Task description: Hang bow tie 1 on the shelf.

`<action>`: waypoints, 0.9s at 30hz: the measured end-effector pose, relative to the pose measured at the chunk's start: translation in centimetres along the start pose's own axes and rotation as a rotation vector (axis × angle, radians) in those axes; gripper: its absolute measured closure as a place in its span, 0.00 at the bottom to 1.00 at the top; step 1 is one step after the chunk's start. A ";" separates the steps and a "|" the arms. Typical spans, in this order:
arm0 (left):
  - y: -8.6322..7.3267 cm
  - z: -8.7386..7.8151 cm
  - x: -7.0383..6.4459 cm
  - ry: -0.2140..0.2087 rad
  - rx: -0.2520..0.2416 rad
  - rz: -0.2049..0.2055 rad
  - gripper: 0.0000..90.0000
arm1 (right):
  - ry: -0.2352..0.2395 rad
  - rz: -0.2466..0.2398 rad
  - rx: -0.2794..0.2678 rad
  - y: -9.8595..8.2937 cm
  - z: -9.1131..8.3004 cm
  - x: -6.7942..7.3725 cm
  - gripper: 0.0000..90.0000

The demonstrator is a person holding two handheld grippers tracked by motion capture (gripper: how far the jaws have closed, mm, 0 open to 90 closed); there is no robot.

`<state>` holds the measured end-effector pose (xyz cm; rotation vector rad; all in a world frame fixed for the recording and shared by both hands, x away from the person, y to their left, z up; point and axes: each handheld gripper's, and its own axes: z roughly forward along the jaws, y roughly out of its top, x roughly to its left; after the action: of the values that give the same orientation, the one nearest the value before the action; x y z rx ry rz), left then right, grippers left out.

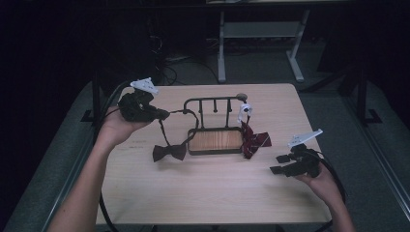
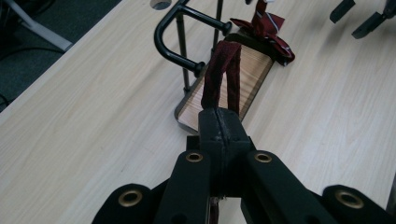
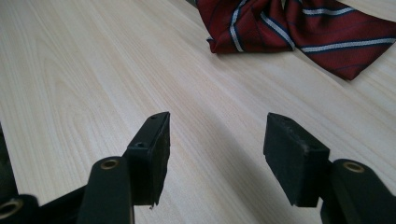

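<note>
Bow tie strap (image 2: 223, 74): clamped in the left tool (image 1: 162, 115), just left of the rack (image 1: 215, 101); bow (image 1: 169, 152) lies on the table (image 1: 203, 193) by the rack's base.
Right tool (image 1: 279, 164): jaws wide apart, empty — right of the rack, near the striped tie (image 3: 299, 28).
Risk: strap snags a rack peg — a pull tips the rack.
</note>
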<state>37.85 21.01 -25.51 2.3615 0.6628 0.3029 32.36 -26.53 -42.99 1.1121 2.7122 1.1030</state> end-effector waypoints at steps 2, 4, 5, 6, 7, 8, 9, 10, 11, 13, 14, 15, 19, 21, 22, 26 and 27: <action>0.1 0.1 0.4 0.003 0.006 -0.006 1.00 | -0.001 -0.003 -0.001 0.0 -0.1 0.0 0.46; 0.0 0.3 0.7 0.001 0.010 -0.018 1.00 | -0.002 0.002 -0.003 0.0 -0.1 0.0 0.46; 0.0 0.4 0.8 0.001 0.012 -0.020 1.00 | -0.002 0.006 -0.003 0.0 -0.2 0.0 0.46; 0.1 0.5 0.9 0.002 0.017 -0.025 1.00 | -0.002 0.005 -0.003 0.0 -0.2 0.0 0.46; 0.1 0.6 1.1 0.001 0.021 -0.025 1.00 | -0.002 0.006 -0.003 0.0 -0.2 0.0 0.46; 0.2 0.7 1.2 0.000 0.024 -0.030 1.00 | -0.002 0.006 -0.004 0.0 -0.2 0.0 0.46; 0.2 0.7 1.3 0.000 0.028 -0.028 1.00 | -0.002 0.006 -0.004 0.0 -0.2 0.0 0.46; 0.3 0.8 1.4 0.001 0.029 -0.032 1.00 | -0.002 0.006 -0.004 0.0 -0.2 0.0 0.46; 0.4 0.8 1.6 0.001 0.032 -0.031 1.00 | -0.002 0.005 -0.003 0.0 -0.2 0.0 0.46; 0.6 0.8 1.7 0.006 0.042 -0.032 1.00 | -0.002 0.006 -0.003 0.0 -0.2 0.0 0.46; 0.7 0.9 1.8 0.010 0.043 -0.040 1.00 | -0.002 0.006 -0.003 0.0 -0.2 0.0 0.46; 0.8 1.0 1.9 0.011 0.044 -0.040 1.00 | -0.003 0.005 -0.004 0.0 -0.2 0.0 0.46; 1.3 1.3 2.3 0.023 0.068 -0.050 1.00 | -0.004 0.006 -0.002 0.0 -0.3 0.0 0.46; 1.5 1.5 2.5 0.036 0.078 -0.056 1.00 | -0.003 0.005 -0.005 -0.1 -0.3 0.0 0.46; 1.6 1.6 2.6 0.040 0.085 -0.059 1.00 | -0.003 0.006 -0.005 -0.1 -0.4 0.0 0.46; 1.7 2.1 3.0 0.050 0.106 -0.071 1.00 | -0.006 0.002 -0.008 -0.1 -0.5 -0.1 0.46; 1.7 2.3 3.2 0.050 0.111 -0.073 1.00 | -0.006 0.005 -0.008 -0.1 -0.5 -0.1 0.46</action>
<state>42.01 20.37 -26.00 2.4346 0.8070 0.3005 32.24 -26.97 -42.73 1.1192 2.6999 1.1081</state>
